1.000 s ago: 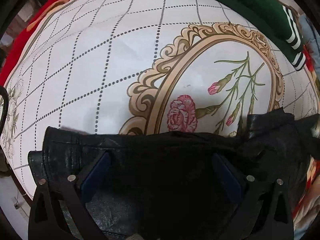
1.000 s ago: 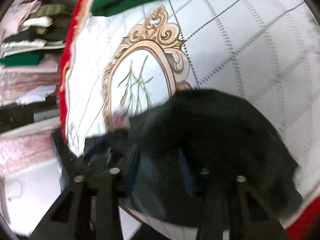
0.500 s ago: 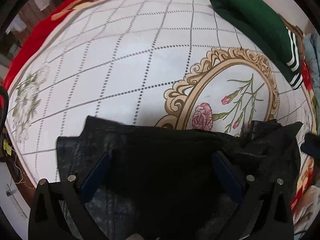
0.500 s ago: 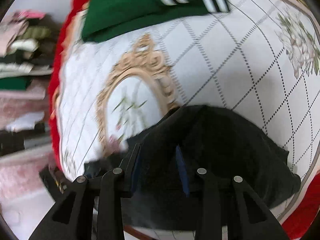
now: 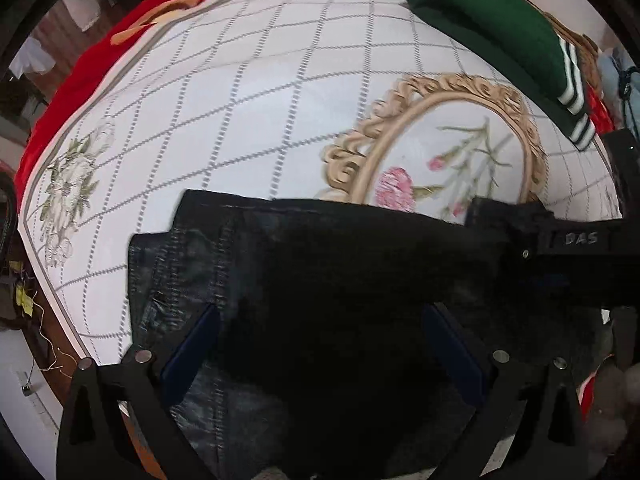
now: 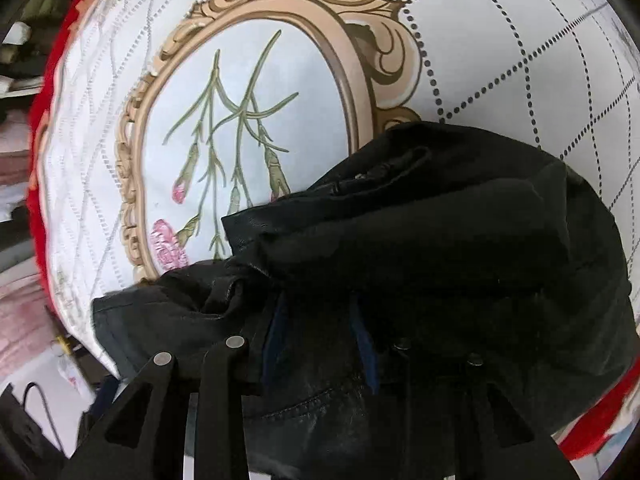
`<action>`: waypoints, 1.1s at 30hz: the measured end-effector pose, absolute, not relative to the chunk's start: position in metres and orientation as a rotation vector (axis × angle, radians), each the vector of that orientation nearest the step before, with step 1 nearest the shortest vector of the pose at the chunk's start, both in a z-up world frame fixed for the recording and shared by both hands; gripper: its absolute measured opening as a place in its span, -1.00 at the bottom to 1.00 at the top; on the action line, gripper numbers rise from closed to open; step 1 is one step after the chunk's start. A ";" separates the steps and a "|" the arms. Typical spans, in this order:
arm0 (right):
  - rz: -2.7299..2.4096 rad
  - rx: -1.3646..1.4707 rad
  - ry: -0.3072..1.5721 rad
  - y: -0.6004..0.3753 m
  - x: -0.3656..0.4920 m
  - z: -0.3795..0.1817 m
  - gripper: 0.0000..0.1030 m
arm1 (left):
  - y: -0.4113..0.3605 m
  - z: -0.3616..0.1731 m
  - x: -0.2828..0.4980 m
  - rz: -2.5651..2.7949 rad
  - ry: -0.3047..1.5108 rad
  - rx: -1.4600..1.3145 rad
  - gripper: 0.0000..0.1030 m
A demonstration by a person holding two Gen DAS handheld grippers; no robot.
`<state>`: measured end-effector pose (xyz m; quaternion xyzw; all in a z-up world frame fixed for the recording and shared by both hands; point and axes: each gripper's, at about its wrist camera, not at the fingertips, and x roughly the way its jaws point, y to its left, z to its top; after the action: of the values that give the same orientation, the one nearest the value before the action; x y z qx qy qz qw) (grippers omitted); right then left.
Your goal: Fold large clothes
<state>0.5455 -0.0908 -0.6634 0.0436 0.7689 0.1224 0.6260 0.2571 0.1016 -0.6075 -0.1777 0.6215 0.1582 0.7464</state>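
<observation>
A black leather-like garment (image 5: 320,280) lies bunched on the near part of a white quilted bedspread (image 5: 248,92) with a gold oval flower frame. My left gripper (image 5: 316,344) is open, its blue pads wide apart over the garment. My right gripper (image 6: 320,340) has its pads close together, shut on a fold of the garment (image 6: 440,240). The right gripper (image 5: 580,248) also shows at the right edge of the left wrist view, on the garment's right side.
A folded green garment with white stripes (image 5: 500,36) lies at the far right of the bed. A red border (image 5: 80,76) runs round the spread. Piles of clothes (image 6: 16,72) stand off the bed to the left in the right wrist view.
The left gripper has drawn back and up, so more bedspread shows. The right gripper has dropped closer to the bed with the garment and now appears in the left wrist view.
</observation>
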 end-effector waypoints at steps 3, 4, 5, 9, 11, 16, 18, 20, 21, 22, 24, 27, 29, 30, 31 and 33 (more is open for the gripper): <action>0.418 0.280 1.698 -0.123 0.536 -0.642 -0.28 | 0.081 -0.593 0.257 0.313 1.351 -0.369 1.00; 0.433 0.336 1.663 -0.144 0.528 -0.630 -0.13 | 0.073 -0.592 0.254 0.306 1.351 -0.354 1.00; 0.429 0.370 1.632 -0.162 0.520 -0.620 0.15 | 0.065 -0.592 0.253 0.299 1.351 -0.335 1.00; 0.323 0.501 1.527 -0.257 0.471 -0.594 0.47 | 0.043 -0.608 0.246 0.299 1.367 -0.262 1.00; 0.245 0.559 1.532 -0.298 0.449 -0.600 0.47 | 0.032 -0.615 0.255 0.303 1.384 -0.235 1.00; 0.104 0.719 1.534 -0.362 0.419 -0.649 0.47 | 0.027 -0.627 0.262 0.316 1.395 -0.247 1.00; 0.138 0.789 1.509 -0.366 0.419 -0.667 0.47 | 0.026 -0.632 0.267 0.317 1.400 -0.257 1.00; 0.175 0.846 1.456 -0.364 0.424 -0.685 0.56 | 0.024 -0.641 0.284 0.314 1.405 -0.259 1.00; 0.191 0.867 1.421 -0.364 0.425 -0.688 0.63 | 0.024 -0.641 0.284 0.311 1.407 -0.257 1.00; 0.208 0.891 1.383 -0.362 0.427 -0.689 0.80 | 0.022 -0.644 0.288 0.310 1.407 -0.257 1.00; 0.217 0.953 1.306 -0.357 0.423 -0.690 0.89 | 0.022 -0.646 0.290 0.304 1.411 -0.259 1.00; 0.268 1.097 1.228 -0.359 0.425 -0.697 0.89 | 0.021 -0.647 0.293 0.297 1.415 -0.259 1.00; 0.294 1.158 1.208 -0.357 0.429 -0.703 0.89 | 0.019 -0.649 0.295 0.292 1.418 -0.263 1.00; 0.316 1.181 1.198 -0.356 0.433 -0.706 0.89 | 0.019 -0.651 0.296 0.288 1.420 -0.264 1.00; 0.338 1.193 1.192 -0.353 0.437 -0.708 0.88 | 0.022 -0.654 0.292 0.284 1.422 -0.264 1.00; 0.383 1.207 1.188 -0.346 0.446 -0.710 0.88 | 0.023 -0.655 0.294 0.278 1.424 -0.260 1.00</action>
<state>0.4459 -0.3457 -0.7099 0.5304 0.5222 0.1683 0.6462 0.2938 0.0226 -0.6551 -0.1187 0.6491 0.1267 0.7406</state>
